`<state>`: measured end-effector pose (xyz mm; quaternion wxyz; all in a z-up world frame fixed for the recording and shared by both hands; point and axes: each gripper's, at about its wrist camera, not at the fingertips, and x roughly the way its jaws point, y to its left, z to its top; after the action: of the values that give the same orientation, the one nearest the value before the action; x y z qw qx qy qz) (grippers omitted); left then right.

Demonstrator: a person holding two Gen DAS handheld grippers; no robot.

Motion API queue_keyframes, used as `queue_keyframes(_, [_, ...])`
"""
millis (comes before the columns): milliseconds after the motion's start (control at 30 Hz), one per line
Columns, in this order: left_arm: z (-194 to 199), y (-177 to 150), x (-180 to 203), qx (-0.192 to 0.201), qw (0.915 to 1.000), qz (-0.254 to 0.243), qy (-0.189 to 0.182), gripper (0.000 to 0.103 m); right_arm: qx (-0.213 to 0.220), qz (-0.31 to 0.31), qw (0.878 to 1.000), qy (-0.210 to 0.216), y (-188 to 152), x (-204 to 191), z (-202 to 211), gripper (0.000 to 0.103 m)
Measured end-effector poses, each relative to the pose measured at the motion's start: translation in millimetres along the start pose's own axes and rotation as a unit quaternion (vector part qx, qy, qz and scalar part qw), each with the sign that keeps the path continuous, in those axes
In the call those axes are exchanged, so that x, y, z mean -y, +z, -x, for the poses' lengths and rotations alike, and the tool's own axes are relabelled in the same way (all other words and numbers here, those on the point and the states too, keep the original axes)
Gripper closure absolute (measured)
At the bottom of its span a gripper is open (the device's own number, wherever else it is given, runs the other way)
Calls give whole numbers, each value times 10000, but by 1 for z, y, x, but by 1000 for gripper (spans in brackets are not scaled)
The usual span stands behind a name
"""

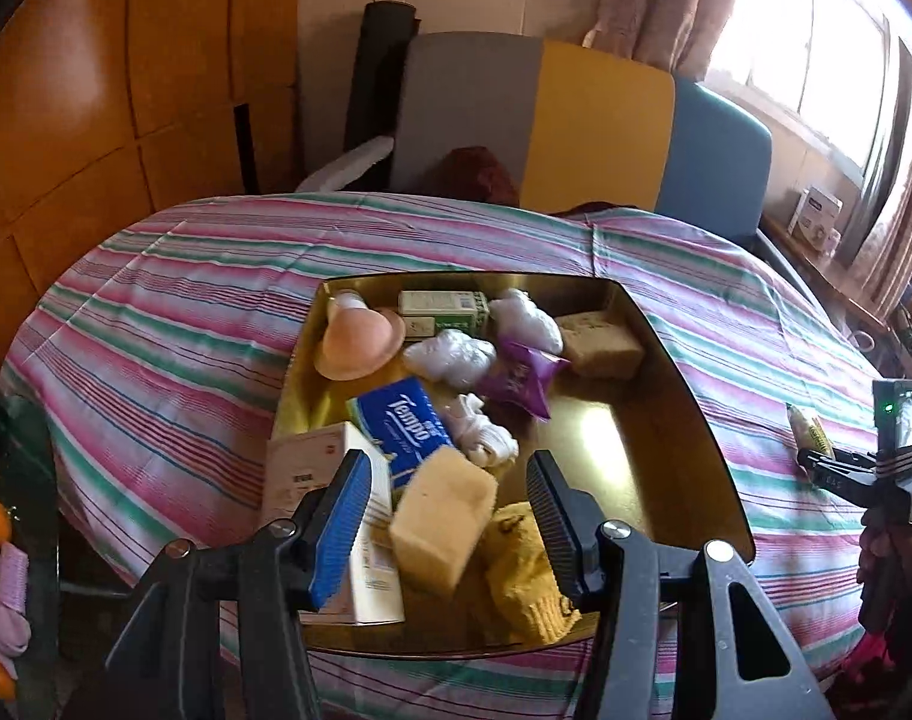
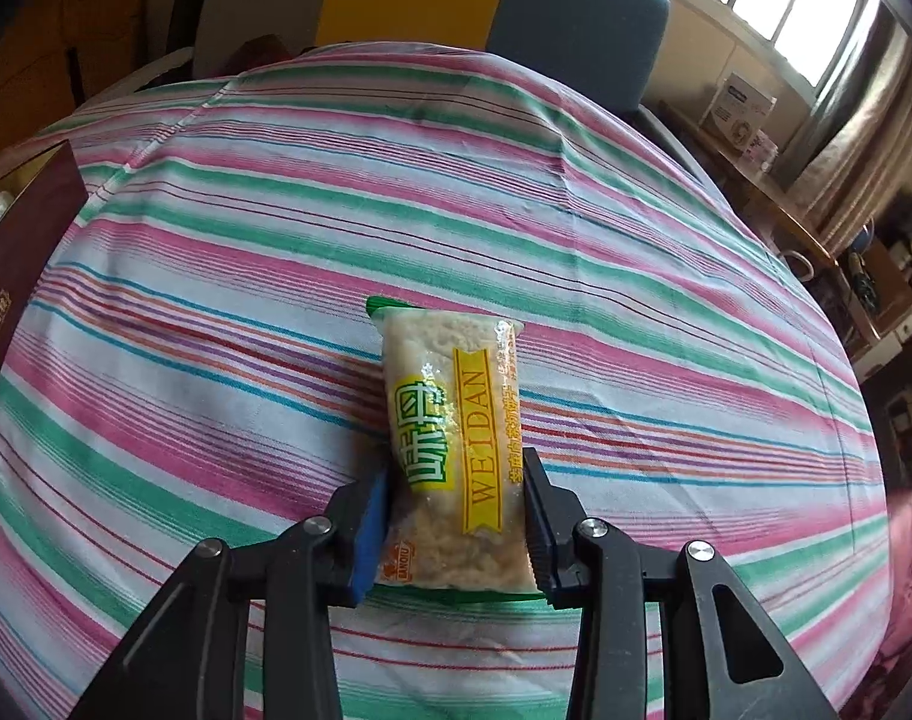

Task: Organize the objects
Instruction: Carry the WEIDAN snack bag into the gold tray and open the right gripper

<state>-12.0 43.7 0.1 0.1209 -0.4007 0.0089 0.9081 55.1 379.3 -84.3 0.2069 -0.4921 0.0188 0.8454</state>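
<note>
Two claws at work over a striped tabletop, one gripping a snack packet.

The right claw [image 2: 456, 516] is clamped on a crinkly clear snack packet [image 2: 453, 438] just above the striped cloth [image 2: 216, 276]. The left claw [image 1: 450, 498] hangs open over a shallow gold tray [image 1: 654, 414], nothing between its ribbed pads; below lie a spongy yellow block [image 1: 441, 516], a blue tissue pack [image 1: 405, 429] and a white carton [image 1: 312, 468].
</note>
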Motion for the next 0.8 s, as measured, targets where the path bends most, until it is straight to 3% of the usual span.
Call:
queue_keyframes(233, [0, -1, -16, 6, 9998, 173, 42, 49, 552, 245, 9952, 765, 24, -65, 62, 63])
queue_keyframes(433, [1, -4, -28, -2, 9995, 287, 129, 49, 970, 760, 9792, 1615, 40, -154, 113, 63])
queue_keyframes(600, [0, -4, -37, -4, 9991, 385, 198, 49, 856, 1193, 9699, 1941, 43, -218, 120, 63])
queue_keyframes(800, [-2, -7, -45, -52, 9986, 465, 228, 49, 453, 1428, 9713, 1849, 37, -263, 95, 63])
